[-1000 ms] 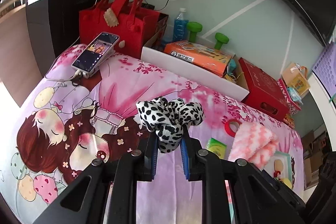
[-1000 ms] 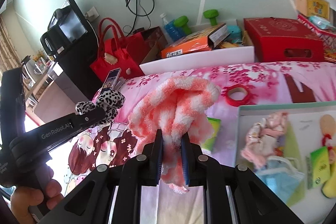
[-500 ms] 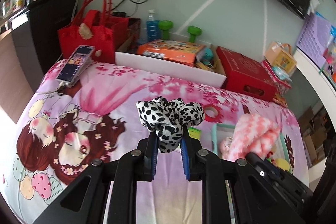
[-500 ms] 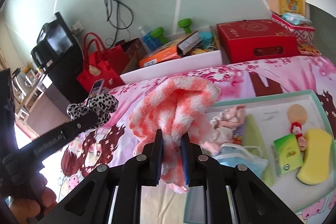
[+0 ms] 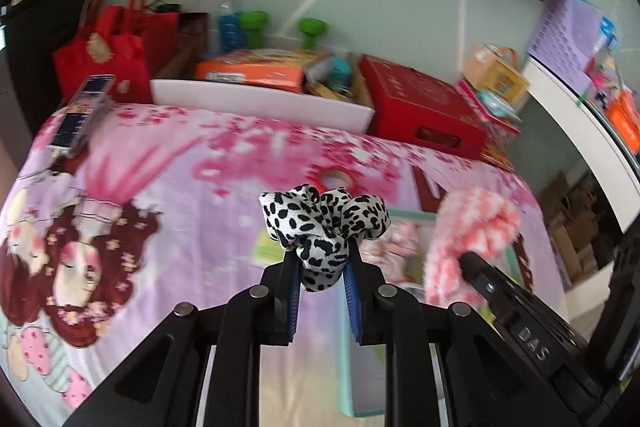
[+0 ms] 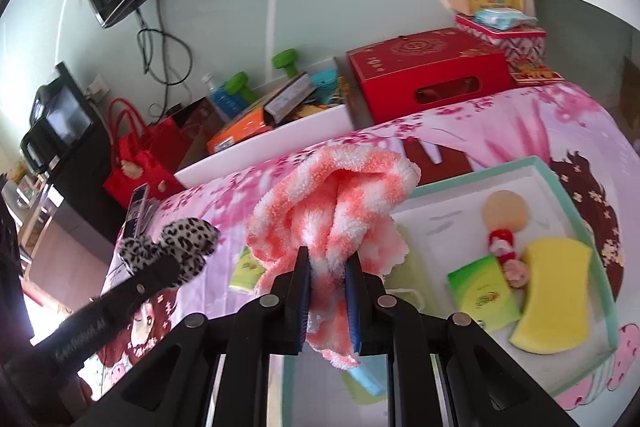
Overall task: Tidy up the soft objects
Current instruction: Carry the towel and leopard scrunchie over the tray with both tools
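Note:
My left gripper (image 5: 322,263) is shut on a black-and-white leopard-print scrunchie (image 5: 324,223), held above the pink blanket. My right gripper (image 6: 327,269) is shut on a bunched pink-and-white fluffy towel (image 6: 336,195), above the near left part of a mint-rimmed white tray (image 6: 560,171). In the left wrist view the towel (image 5: 472,227) hangs to the right of the scrunchie, with the tray (image 5: 412,215) partly hidden behind both. In the right wrist view the scrunchie (image 6: 172,243) sits lower left. The tray holds a yellow sponge (image 6: 556,291), a green packet (image 6: 484,291) and a small doll (image 6: 504,223).
A phone (image 5: 82,115) lies at the blanket's far left and a red tape ring (image 5: 334,181) near the middle. Behind the bed stand a red bag (image 5: 108,59), a white bin (image 5: 260,103) of boxes and a red box (image 6: 428,79). A green packet (image 6: 248,267) lies left of the tray.
Both grippers have travelled to the right across the bed with their loads. The tray has come under the towel, and the phone and red bag have slid left in both views.

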